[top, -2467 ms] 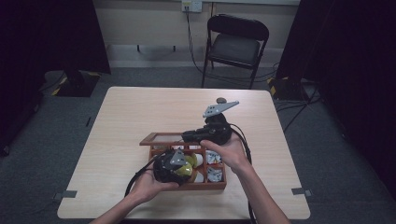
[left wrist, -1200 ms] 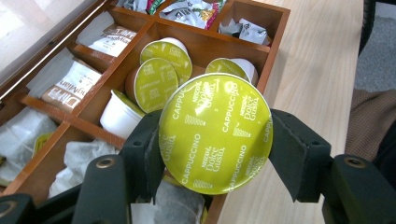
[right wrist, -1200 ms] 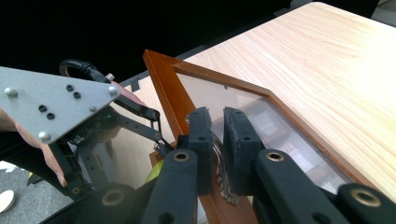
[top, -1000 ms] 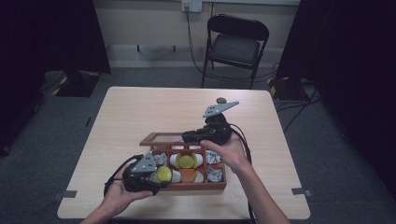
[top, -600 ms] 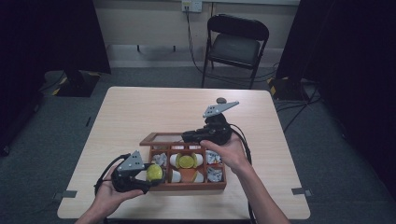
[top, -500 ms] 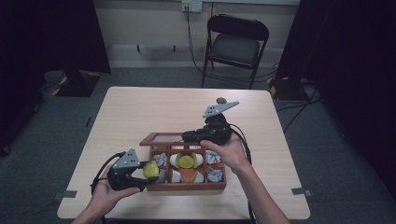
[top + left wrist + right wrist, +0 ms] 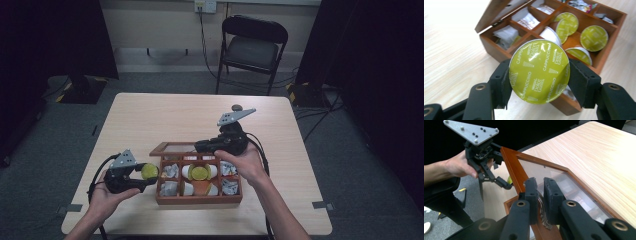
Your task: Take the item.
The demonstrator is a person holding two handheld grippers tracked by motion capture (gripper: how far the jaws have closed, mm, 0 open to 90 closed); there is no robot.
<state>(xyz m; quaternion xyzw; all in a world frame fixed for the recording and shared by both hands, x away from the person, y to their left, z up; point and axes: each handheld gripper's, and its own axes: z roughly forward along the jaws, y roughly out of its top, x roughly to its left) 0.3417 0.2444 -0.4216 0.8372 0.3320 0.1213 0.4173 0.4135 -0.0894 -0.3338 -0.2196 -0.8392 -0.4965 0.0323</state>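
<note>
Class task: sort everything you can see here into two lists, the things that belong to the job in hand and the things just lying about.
In the job:
- left gripper, shut on the green capsule
- right gripper, shut on the glass lid
- wooden box, open
- other capsules and sachets inside

Lying about:
- folding chair
- wall cables
- small dark object on the table

A black chair (image 7: 253,50) stood far beyond your right gripper (image 7: 201,146); a small dark object (image 7: 237,107) lay nearer, on the table (image 7: 165,115).
</note>
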